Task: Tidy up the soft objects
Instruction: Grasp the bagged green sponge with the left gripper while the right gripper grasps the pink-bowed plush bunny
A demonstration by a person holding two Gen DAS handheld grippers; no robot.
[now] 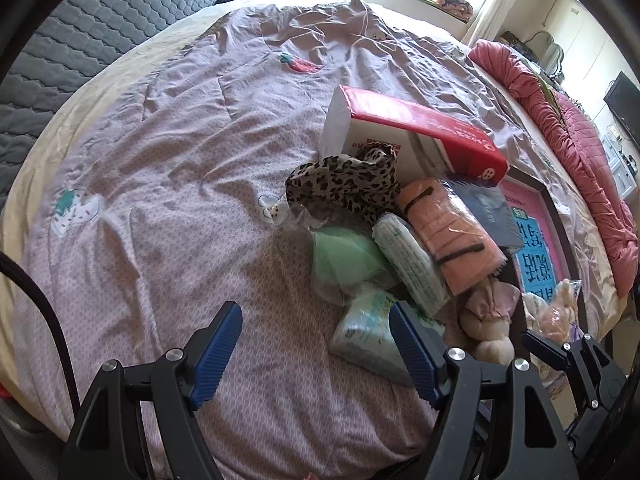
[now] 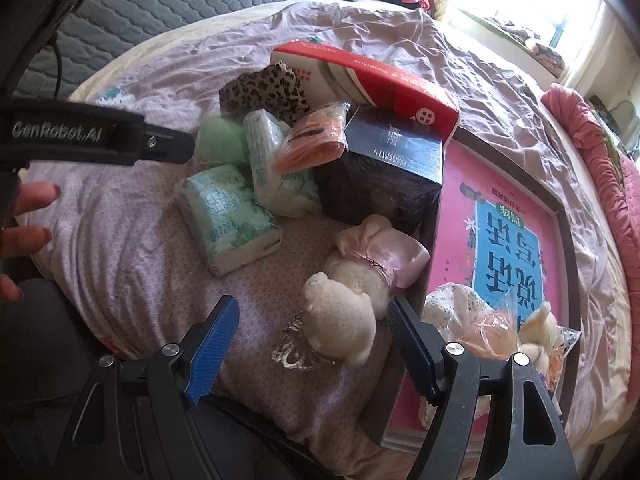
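Both grabbers are wide apart and empty. The right gripper (image 2: 312, 344) hangs over the toy bunny (image 2: 352, 300), and I think it must drop and squeeze. The left gripper (image 1: 316, 344) waits beside the tissue pack (image 1: 366, 332).

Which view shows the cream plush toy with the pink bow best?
The right wrist view: the plush toy lies whole and close on the bedspread, between the open right gripper fingers. The left wrist view catches it small at the edge, partly hidden behind the left gripper's finger.

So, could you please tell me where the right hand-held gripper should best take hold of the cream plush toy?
Grip the plush toy across its round cream body, coming straight down from above. It lies flat on the bedspread, and the right hand-held gripper is open and probably wide enough.
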